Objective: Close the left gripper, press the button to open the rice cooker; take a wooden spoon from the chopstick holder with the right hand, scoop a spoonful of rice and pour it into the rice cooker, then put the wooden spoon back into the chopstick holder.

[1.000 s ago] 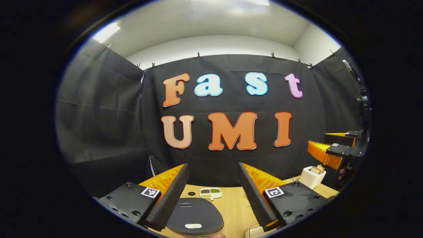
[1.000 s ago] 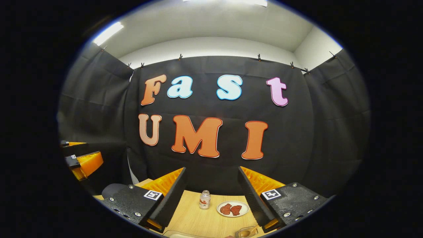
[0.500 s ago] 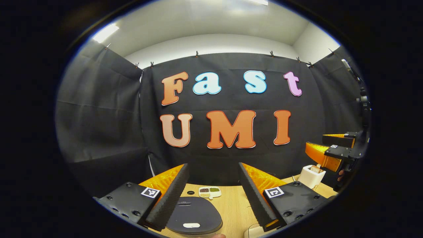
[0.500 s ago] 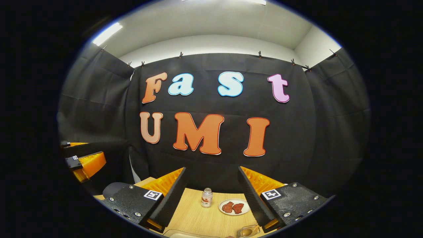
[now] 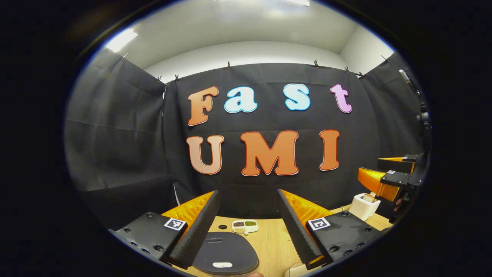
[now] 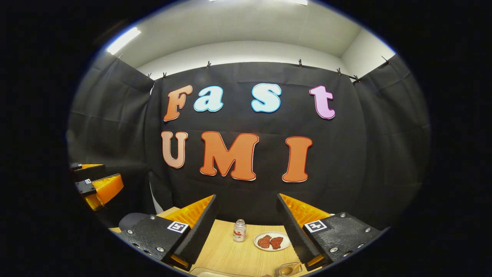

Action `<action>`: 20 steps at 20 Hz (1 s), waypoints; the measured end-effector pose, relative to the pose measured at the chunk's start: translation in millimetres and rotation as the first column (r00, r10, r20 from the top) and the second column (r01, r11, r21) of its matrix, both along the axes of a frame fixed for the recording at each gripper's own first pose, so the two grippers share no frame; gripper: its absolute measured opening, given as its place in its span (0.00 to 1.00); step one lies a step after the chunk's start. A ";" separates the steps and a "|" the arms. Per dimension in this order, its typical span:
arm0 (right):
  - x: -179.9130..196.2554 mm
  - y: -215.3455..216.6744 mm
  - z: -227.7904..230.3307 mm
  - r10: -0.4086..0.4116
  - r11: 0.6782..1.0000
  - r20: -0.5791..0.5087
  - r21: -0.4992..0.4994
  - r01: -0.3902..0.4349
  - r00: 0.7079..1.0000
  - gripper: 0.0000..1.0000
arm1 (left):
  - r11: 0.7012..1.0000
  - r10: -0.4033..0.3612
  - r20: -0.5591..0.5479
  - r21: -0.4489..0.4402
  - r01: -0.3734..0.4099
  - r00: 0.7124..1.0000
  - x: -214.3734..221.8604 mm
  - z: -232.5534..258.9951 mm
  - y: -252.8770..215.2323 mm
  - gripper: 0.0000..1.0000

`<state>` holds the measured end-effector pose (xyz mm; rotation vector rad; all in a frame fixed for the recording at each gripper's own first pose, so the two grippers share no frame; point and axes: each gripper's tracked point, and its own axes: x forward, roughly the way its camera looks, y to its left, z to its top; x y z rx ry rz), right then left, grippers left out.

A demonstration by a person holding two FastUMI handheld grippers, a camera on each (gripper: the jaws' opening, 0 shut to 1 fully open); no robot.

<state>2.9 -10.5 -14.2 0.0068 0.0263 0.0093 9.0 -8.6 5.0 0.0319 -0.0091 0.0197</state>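
Tools first: your left tool (image 5: pixel 248 209) hangs above the pale wooden table (image 5: pixel 273 240) with its fingers spread wide apart and nothing between them. Directly below and between those fingers lies the dark grey rounded lid of the rice cooker (image 5: pixel 226 254), with its small white oval button (image 5: pixel 222 264) at the near edge. Beyond the lid sits a small white divided dish of grains (image 5: pixel 245 226). To the far right stands the white chopstick holder (image 5: pixel 364 206), just under your right tool.

In the right gripper view, your right tool (image 6: pixel 246 209) is likewise spread wide and empty. Ahead of it stand a small clear bottle (image 6: pixel 239 231) and a white plate of reddish meat pieces (image 6: pixel 272 241).
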 end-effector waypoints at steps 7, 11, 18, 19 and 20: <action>0.4 -12.2 -7.0 -0.014 1.000 -0.013 0.003 0.014 1.000 0.94 | 0.997 0.071 -0.020 0.029 -0.071 0.997 3.9 -3.4 12.0 0.07; 1.5 -12.0 -13.2 -0.013 1.000 -0.028 0.001 0.013 1.000 0.94 | 0.989 0.148 -0.070 0.021 -0.146 0.987 9.8 -15.5 31.6 0.07; 2.7 -10.8 -21.0 -0.006 1.000 -0.047 -0.021 0.005 0.999 0.95 | 0.979 0.194 -0.280 -0.003 -0.203 0.940 20.9 -67.6 50.7 0.05; 2.1 -10.7 -22.9 -0.005 1.000 -0.051 -0.022 0.004 0.999 0.95 | 0.978 0.197 -0.324 -0.006 -0.210 0.925 21.3 -79.4 53.9 0.06; 2.8 -11.2 -24.2 -0.006 1.000 -0.054 -0.023 0.005 0.998 0.94 | 0.976 0.198 -0.363 -0.008 -0.216 0.910 22.7 -88.1 56.8 0.06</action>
